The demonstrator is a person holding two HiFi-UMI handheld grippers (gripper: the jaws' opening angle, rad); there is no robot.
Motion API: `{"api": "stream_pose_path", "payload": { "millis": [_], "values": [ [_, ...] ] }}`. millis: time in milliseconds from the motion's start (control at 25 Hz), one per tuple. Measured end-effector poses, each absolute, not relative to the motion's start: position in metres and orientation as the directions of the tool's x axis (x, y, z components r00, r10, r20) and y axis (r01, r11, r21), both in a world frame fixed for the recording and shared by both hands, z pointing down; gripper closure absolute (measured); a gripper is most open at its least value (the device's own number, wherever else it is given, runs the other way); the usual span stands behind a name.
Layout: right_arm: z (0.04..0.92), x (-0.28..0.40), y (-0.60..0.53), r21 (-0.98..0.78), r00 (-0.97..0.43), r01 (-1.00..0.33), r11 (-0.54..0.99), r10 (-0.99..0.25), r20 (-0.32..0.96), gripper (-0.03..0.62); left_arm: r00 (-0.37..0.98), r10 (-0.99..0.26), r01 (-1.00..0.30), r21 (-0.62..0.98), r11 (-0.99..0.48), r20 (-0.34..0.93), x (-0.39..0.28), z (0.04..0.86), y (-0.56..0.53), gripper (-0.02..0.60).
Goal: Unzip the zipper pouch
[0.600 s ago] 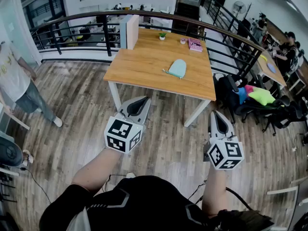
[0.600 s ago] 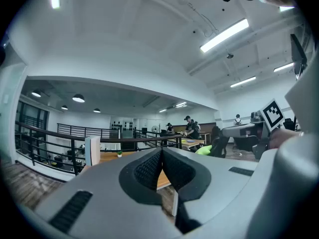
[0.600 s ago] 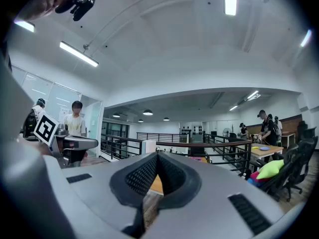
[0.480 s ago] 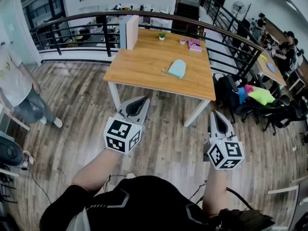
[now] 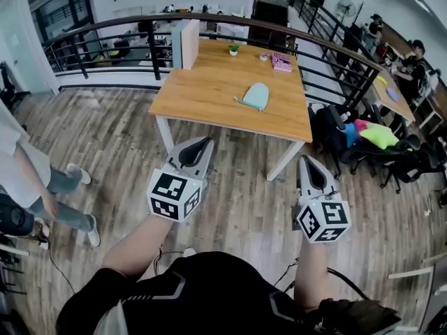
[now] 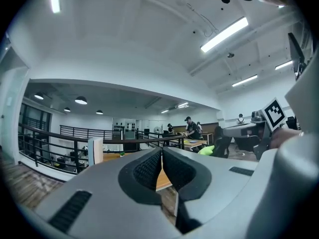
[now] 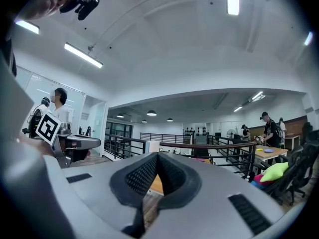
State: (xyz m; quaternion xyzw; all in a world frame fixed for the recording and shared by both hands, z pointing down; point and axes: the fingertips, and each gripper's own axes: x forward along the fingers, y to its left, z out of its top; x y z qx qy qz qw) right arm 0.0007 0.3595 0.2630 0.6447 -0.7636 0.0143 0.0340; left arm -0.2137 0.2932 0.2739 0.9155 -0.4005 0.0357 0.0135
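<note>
A pale mint zipper pouch (image 5: 255,96) lies flat on the wooden table (image 5: 202,100), toward its right half, with its pull tab sticking out to the left. Both grippers hang over the floor short of the table's near edge, well apart from the pouch. My left gripper (image 5: 201,144) is shut with nothing between its pads, and its tips meet in the left gripper view (image 6: 162,156). My right gripper (image 5: 306,161) is likewise shut and empty (image 7: 157,158). Part of the tabletop shows behind each pair of jaws in the gripper views; the pouch is not seen there.
On the table's far end stand a white box (image 5: 184,43), a small potted plant (image 5: 233,49) and a pink book (image 5: 282,62). A dark railing (image 5: 105,30) curves behind. A person (image 5: 28,187) walks at the left. Chairs with bags and a green cushion (image 5: 380,137) crowd the right.
The person at the left has walked nearer, lower in the view. Both grippers have kept about the same place, still shut.
</note>
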Motion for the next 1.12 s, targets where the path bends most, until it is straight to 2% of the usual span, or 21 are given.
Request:
{"api": "stream_pose_path", "payload": {
  "millis": [280,360,400,440,480,600,640,720,880,1120],
  "values": [
    [0.265,0.002,0.360,0.023,-0.177,-0.984,0.179,-0.981,0.074,0.583,0.671,-0.737,-0.740,0.010,-0.672,0.080,-0.215,0.279,0.294,0.549],
    [0.263,0.004,0.361,0.017,-0.179,-0.984,0.180,-0.982,0.065,0.551,0.678,-0.730,-0.733,0.002,-0.681,0.081,-0.212,0.279,0.296,0.548],
    [0.263,0.005,0.361,0.014,-0.182,-0.983,0.183,-0.982,0.059,0.543,0.683,-0.726,-0.728,-0.006,-0.686,0.080,-0.210,0.280,0.297,0.525],
    [0.263,0.006,0.362,0.008,-0.187,-0.982,0.187,-0.981,0.052,0.542,0.686,-0.723,-0.725,-0.014,-0.689,0.076,-0.208,0.280,0.297,0.438],
    [0.263,0.007,0.362,0.000,-0.193,-0.981,0.193,-0.980,0.045,0.513,0.687,-0.723,-0.724,-0.018,-0.690,0.070,-0.208,0.280,0.297,0.386],
    [0.263,0.010,0.362,-0.021,-0.207,-0.978,0.207,-0.978,0.035,0.369,0.700,-0.712,-0.713,-0.010,-0.702,0.059,-0.205,0.279,0.299,0.342],
    [0.264,0.012,0.363,-0.022,-0.212,-0.977,0.212,-0.977,0.036,0.349,0.705,-0.706,-0.707,-0.007,-0.707,0.060,-0.203,0.280,0.299,0.323],
    [0.265,0.015,0.364,-0.020,-0.224,-0.974,0.224,-0.974,0.036,0.346,0.708,-0.704,-0.705,0.000,-0.709,0.058,-0.199,0.281,0.300,0.312],
    [0.267,0.024,0.363,-0.023,-0.229,-0.973,0.228,-0.973,0.028,0.290,0.704,-0.708,-0.710,0.010,-0.704,0.052,-0.191,0.285,0.299,0.285],
    [0.271,0.045,0.359,-0.009,-0.247,-0.969,0.247,-0.969,0.031,0.273,0.696,-0.715,-0.715,-0.025,-0.698,0.060,-0.163,0.287,0.299,0.276]
  ]
}}
